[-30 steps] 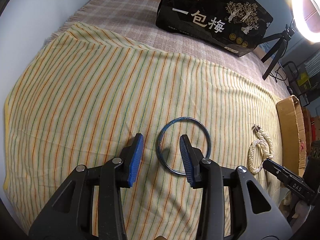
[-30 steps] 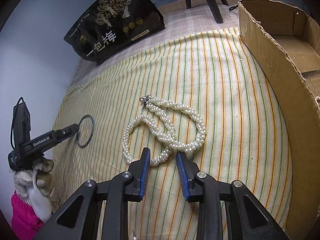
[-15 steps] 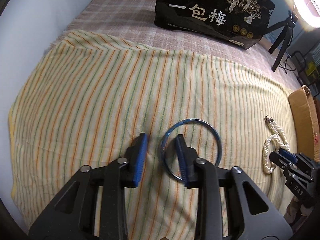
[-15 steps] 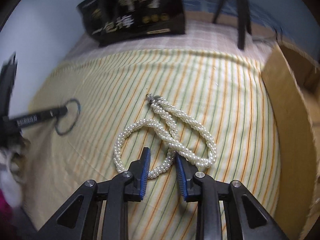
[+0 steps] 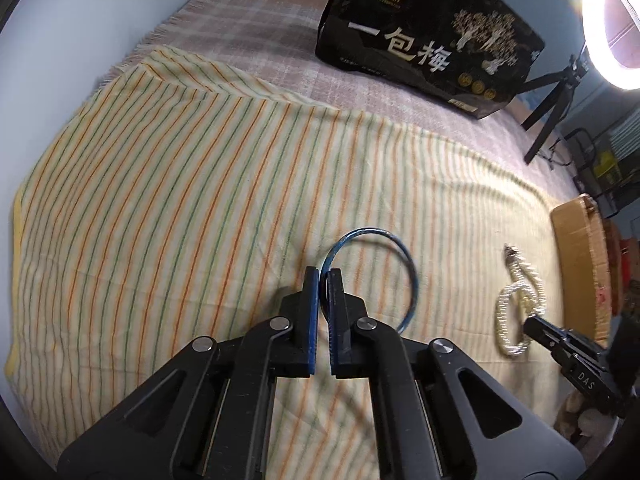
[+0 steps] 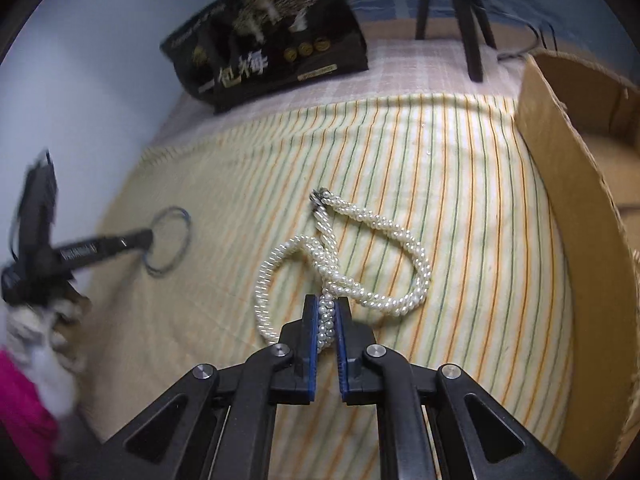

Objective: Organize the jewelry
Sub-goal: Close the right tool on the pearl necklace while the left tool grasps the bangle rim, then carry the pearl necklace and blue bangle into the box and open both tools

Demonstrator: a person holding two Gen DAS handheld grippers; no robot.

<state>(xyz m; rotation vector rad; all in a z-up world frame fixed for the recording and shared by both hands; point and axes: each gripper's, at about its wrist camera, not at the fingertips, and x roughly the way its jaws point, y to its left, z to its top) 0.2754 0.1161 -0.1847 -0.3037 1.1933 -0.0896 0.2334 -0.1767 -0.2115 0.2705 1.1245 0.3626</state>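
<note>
A thin blue bangle (image 5: 404, 256) lies on the striped yellow cloth (image 5: 180, 184). My left gripper (image 5: 323, 280) is shut on its near-left rim. A white pearl necklace (image 6: 400, 248) lies looped on the cloth. My right gripper (image 6: 326, 308) is shut on its near strand. In the left wrist view the necklace (image 5: 516, 304) lies at the right with the right gripper (image 5: 560, 340) on it. In the right wrist view the bangle (image 6: 176, 240) and left gripper (image 6: 148, 236) are at the left.
An open cardboard box (image 6: 568, 184) stands right of the necklace. A black printed bag (image 5: 432, 36) lies at the back on a checked cloth. A tripod (image 5: 548, 116) with a ring light (image 5: 612, 20) stands at the back right.
Both grippers have closed: the left on the bangle's rim, the right on the necklace strand. Both have moved slightly forward.
</note>
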